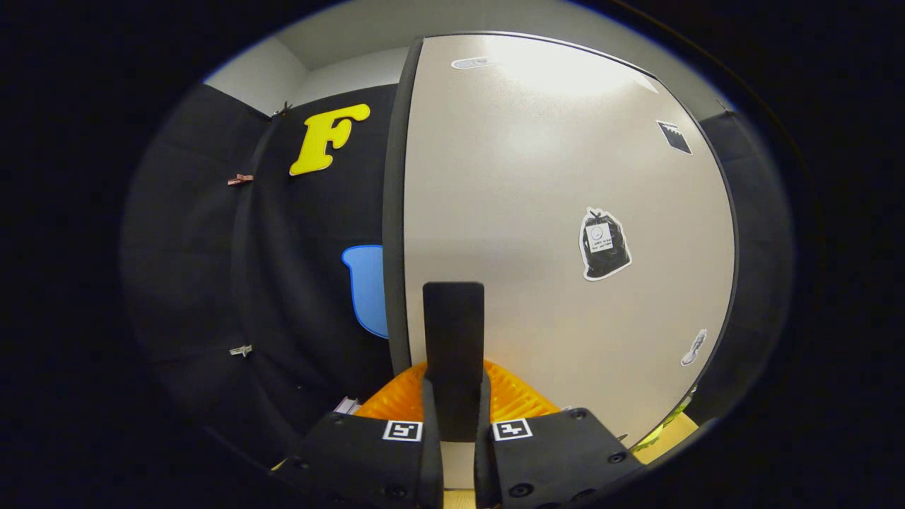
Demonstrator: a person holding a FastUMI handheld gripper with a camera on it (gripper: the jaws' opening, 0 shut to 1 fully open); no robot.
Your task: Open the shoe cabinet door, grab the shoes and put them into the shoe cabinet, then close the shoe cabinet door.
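gripper (453, 417) right up against the shoe cabinet door (565, 233), jaws clamped on its black handle (453, 339), which stands upright between them near the door's left edge.

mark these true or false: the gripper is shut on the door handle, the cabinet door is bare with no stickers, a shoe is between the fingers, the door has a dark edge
1. The gripper is shut on the dark handle of the cabinet door. True.
2. The door is bare. False: it carries stickers, among them a black bag sticker.
3. A shoe is between the fingers. False: the handle is.
4. The door has a dark edge. True.
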